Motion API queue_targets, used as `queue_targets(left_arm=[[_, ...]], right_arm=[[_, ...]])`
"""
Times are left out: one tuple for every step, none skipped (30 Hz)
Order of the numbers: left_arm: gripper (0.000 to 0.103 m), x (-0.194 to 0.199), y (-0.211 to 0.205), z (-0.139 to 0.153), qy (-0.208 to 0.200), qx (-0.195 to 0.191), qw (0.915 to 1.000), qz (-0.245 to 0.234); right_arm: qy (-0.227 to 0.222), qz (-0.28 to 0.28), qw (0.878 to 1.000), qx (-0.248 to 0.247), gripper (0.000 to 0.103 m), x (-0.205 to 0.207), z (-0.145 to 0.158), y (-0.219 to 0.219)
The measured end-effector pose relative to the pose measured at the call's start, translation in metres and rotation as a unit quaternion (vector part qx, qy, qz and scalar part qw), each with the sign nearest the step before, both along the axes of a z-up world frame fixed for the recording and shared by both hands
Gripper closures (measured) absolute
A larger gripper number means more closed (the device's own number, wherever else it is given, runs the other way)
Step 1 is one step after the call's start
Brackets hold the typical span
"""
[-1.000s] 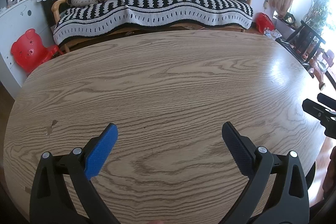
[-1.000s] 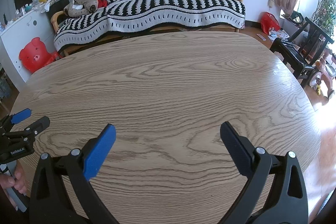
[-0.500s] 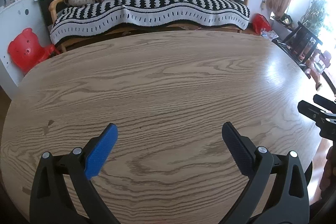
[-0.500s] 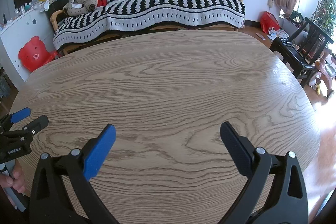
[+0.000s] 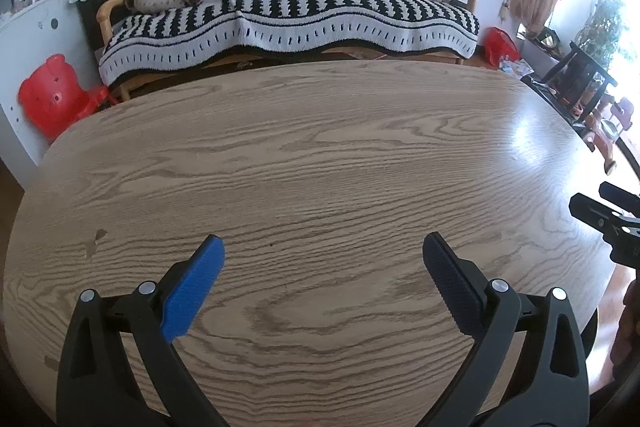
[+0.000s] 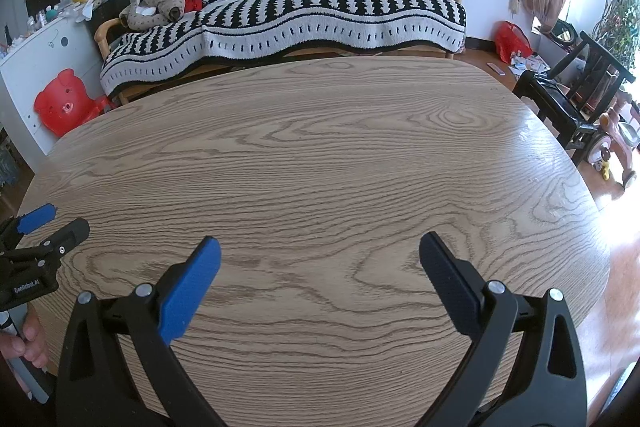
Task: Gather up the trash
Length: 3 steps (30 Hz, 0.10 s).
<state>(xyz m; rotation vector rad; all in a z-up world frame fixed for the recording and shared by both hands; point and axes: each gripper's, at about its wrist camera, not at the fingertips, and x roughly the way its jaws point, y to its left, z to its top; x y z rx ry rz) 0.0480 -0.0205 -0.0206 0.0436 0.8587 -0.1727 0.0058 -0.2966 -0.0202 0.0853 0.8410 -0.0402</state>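
Little has moved since a second ago: both views have crept slightly toward the table's near edge, and the sofa (image 5: 288, 11) sits a touch higher. The left gripper (image 5: 323, 251) and right gripper (image 6: 320, 253) hang side by side over the wooden table (image 5: 320, 155), each with its jaws spread wide and empty. No trash shows on the tabletop, so neither hand is nearer; the only litter-like scraps lie on the floor at about two o'clock (image 6: 524, 63). Small lettering on the left gripper's body is too blurred to read.
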Motion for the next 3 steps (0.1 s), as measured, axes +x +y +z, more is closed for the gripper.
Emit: queue_targets(left_arm=[[0.007,0.0008,0.0007,-0.0003,0.002,-0.001,1.0000,0.001],[0.007,0.0022,0.0011,-0.0002,0.003,-0.002,1.0000,0.001],[0.007,0.0026,0.0011,-0.0004,0.004,-0.002,1.0000,0.001]], right_arm=[[0.000,0.000,1.000,0.000,0.007,0.0001,0.0000,0.0001],[0.001,0.000,1.000,0.000,0.007,0.0000,-0.0001,-0.0003],[0.001,0.000,1.000,0.000,0.007,0.0000,0.0000,-0.0001]])
